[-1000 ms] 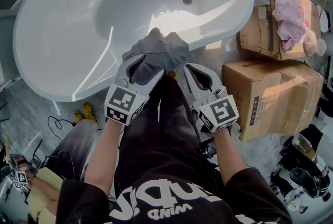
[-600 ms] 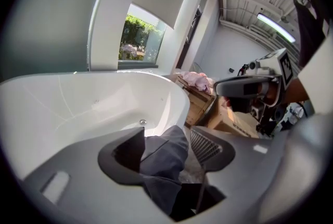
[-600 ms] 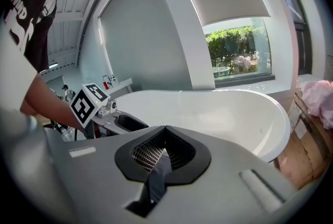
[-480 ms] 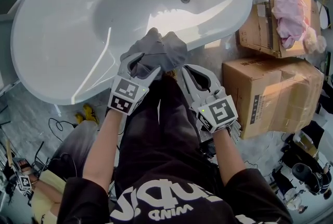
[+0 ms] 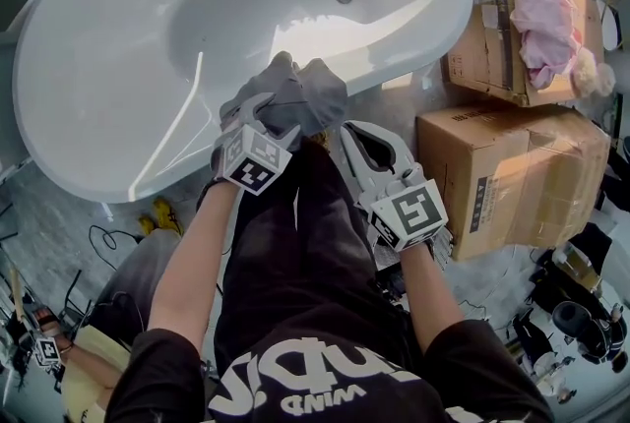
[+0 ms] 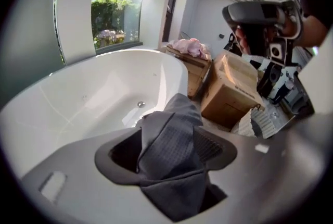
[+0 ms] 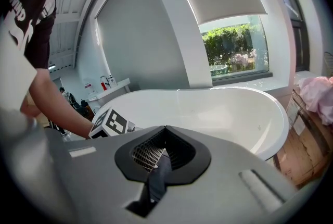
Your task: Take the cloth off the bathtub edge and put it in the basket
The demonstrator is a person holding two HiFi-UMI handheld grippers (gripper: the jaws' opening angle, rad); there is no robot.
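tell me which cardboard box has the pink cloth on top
The far cardboard box, the open one beside the end of the bathtub, holds the pink cloth. The nearer box is closed, with a bare top.

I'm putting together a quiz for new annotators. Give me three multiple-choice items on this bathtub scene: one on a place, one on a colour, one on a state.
1. Where does the grey cloth lie?
A) down inside the tub
B) on the near rim of the bathtub
C) on the floor

2. What colour is the fabric on the farther cardboard box?
A) green
B) black
C) pink

3. How do the jaws of the left claw stand?
A) apart, with the cloth between them
B) tip to tip on nothing
C) closed on a cable

Key:
1 B: the cloth is draped over the rim nearest the person.
2 C: the bundle on that box is pale pink.
3 A: the jaws have just been opening and the cloth sits between them.
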